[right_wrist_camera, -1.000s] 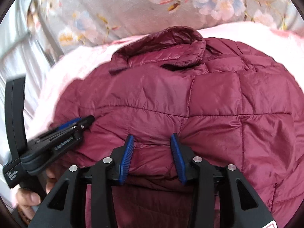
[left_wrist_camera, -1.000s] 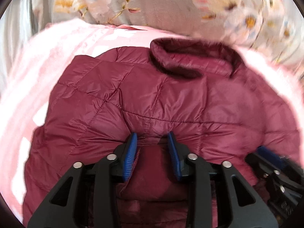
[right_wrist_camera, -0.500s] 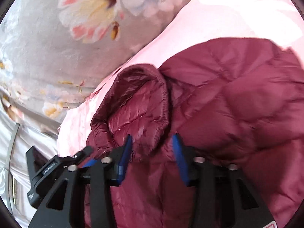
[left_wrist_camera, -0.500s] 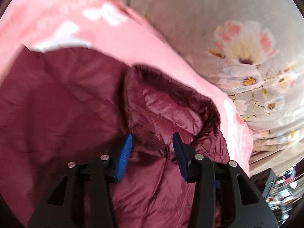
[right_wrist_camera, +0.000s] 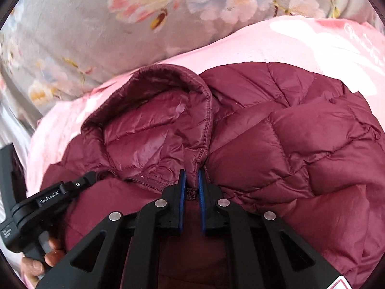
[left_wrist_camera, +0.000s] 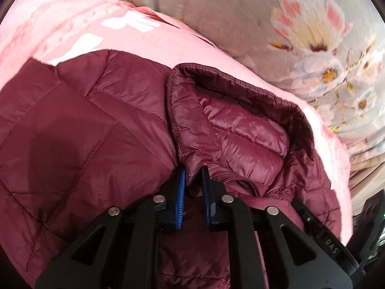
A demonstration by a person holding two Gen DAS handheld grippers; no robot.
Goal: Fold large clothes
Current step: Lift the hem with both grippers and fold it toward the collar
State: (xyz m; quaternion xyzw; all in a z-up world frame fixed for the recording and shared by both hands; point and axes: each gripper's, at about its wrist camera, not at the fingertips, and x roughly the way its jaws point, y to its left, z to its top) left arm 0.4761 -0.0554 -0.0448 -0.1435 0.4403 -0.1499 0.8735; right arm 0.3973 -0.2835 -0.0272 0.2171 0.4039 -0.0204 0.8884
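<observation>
Left hand-held gripper (left_wrist_camera: 193, 172) and right hand-held gripper (right_wrist_camera: 191, 177), jaws closing, each pinching the collar edge of the maroon quilted jacket (right_wrist_camera: 288, 149) spread on pink bedding (left_wrist_camera: 168, 41).

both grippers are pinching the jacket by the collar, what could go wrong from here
1. Both jaws are closing on thin folds at the collar: the slick jacket could slip from the left gripper or right gripper when lifted.
2. The jacket lies bunched, so a fold may trap creases.
3. The pink blanket underneath could drag along.
</observation>
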